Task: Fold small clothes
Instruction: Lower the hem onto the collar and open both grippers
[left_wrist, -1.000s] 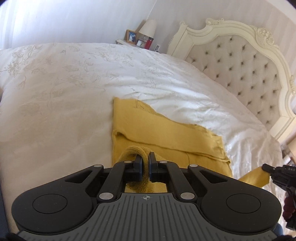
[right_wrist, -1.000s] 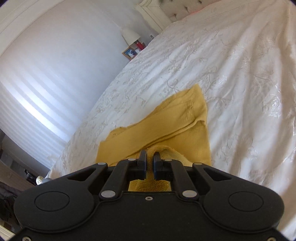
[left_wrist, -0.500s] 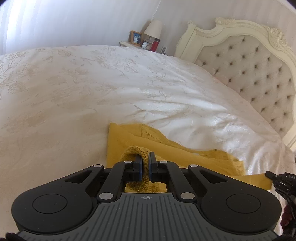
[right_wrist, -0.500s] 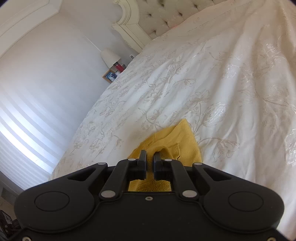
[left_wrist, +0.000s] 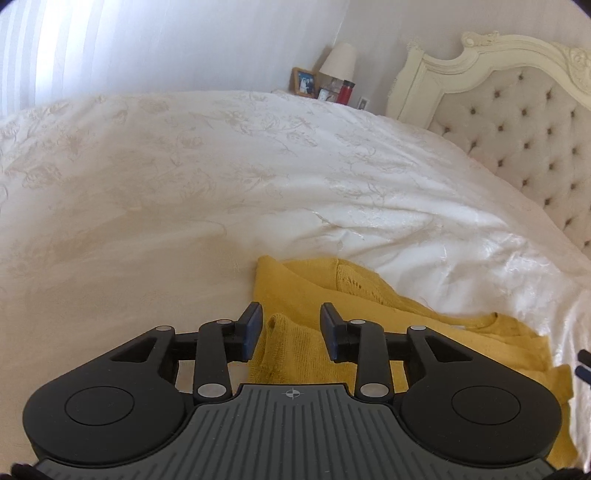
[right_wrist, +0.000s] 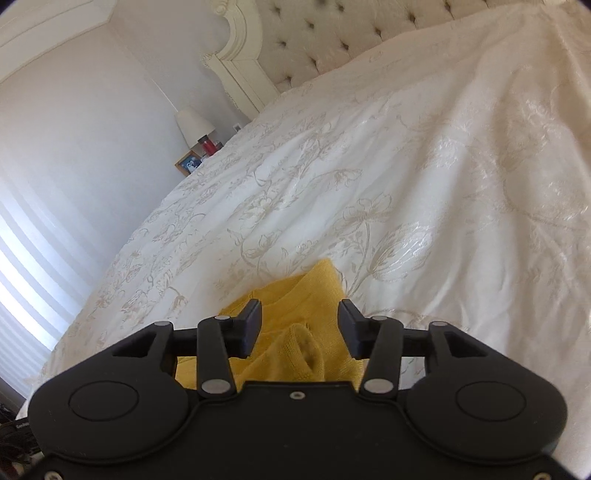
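A mustard-yellow knitted garment (left_wrist: 369, 306) lies folded over on the white bed cover. My left gripper (left_wrist: 291, 317) hangs low over its near left part, jaws opening; a raised fold of the knit stands between the fingers, close to the left pad and clear of the right one. In the right wrist view the same yellow garment (right_wrist: 295, 295) shows its far corner. My right gripper (right_wrist: 300, 314) is over it with jaws opening wide, a small hump of knit loose between them and no pad pressing on it. The right gripper's fingertips (left_wrist: 583, 363) peek in at the left view's right edge.
The white embroidered bed cover (left_wrist: 184, 184) spreads in all directions. A cream tufted headboard (left_wrist: 517, 122) rises at the right. A bedside table behind the bed holds a lamp (left_wrist: 338, 61), a photo frame (left_wrist: 304, 81) and a red bottle (left_wrist: 345, 92).
Both grippers carried the garment's edge forward and down onto the bed, folding it over. Both were shut on the knit before; now their jaws have parted and the fabric lies released.
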